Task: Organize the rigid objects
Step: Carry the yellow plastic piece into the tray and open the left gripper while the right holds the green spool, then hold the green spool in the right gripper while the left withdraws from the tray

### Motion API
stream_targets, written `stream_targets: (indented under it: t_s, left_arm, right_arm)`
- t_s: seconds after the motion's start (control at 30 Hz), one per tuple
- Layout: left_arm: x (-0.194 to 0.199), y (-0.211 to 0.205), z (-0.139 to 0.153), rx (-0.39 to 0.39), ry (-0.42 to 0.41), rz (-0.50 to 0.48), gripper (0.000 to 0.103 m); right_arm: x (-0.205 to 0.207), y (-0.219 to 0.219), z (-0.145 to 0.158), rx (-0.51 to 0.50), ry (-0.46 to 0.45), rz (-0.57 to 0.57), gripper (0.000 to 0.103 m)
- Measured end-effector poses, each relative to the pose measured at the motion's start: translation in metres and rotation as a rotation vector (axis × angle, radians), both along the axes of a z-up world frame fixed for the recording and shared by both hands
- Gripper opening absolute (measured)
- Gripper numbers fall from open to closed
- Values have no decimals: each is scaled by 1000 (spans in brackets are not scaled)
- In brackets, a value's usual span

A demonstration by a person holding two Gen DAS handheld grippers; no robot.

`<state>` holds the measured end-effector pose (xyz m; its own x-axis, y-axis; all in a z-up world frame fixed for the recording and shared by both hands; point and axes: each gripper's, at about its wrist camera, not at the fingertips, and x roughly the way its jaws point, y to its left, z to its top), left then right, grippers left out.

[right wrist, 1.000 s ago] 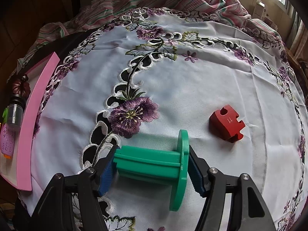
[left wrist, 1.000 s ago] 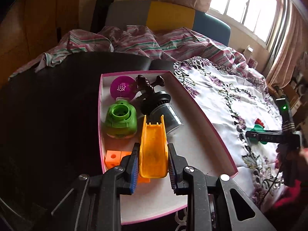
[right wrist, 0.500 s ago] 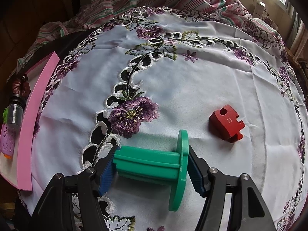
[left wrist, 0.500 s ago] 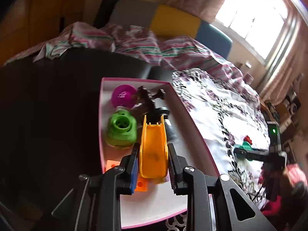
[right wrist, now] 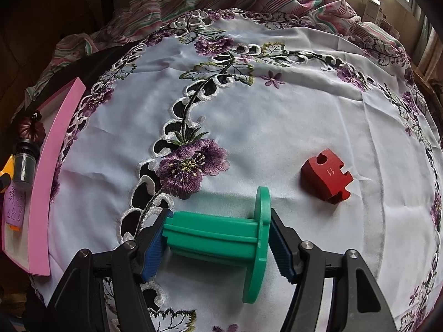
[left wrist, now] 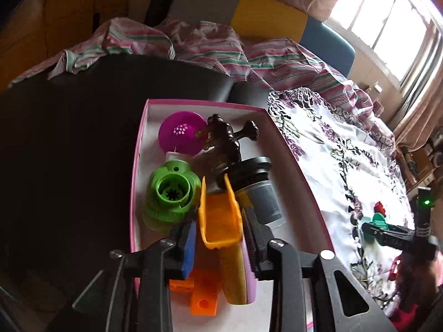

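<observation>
The orange scoop-shaped piece (left wrist: 220, 218) is being let go over the pink-rimmed tray (left wrist: 293, 163) as the left gripper (left wrist: 220, 238) opens, and it could tip onto the crowded green cap (left wrist: 173, 193) and grey bottle (left wrist: 261, 193). On the embroidered cloth (right wrist: 277, 110), the green spool (right wrist: 221, 235) is clamped end to end by the right gripper (right wrist: 214, 244); it could be twisted loose, with the red puzzle block (right wrist: 326, 175) near on its right.

Your left claw (left wrist: 220, 238) tilts steeply downward, and its jaws are opening. An orange plastic trough-shaped piece (left wrist: 220, 215) sits between the blue ribbed pads (left wrist: 188, 244), with a gap showing on the left side. Your right claw (right wrist: 216, 239) points more steeply down, its jaws clamped end to end on a green plastic spool with a round flange (right wrist: 221, 235), both pads pressing it.
</observation>
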<state>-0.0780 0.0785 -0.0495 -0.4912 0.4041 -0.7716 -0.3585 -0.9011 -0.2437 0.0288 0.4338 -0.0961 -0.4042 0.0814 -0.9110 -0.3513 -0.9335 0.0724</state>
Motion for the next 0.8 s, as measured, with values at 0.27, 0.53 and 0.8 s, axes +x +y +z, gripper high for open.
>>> stream_targets:
  t_s: [0.27,0.53,0.8]
  left_arm:
    - [12,-16,-3,-27,20,35,47]
    - [31,-21,6,-36,67,12,51]
    - [43,-14,8,-48,68,-13,52]
  right_arm:
    - [0,2,2,-22,6,-8,68]
    - [5,19,5,-175,58,-65,72]
    - [11,32,10,-222,91,-137,78]
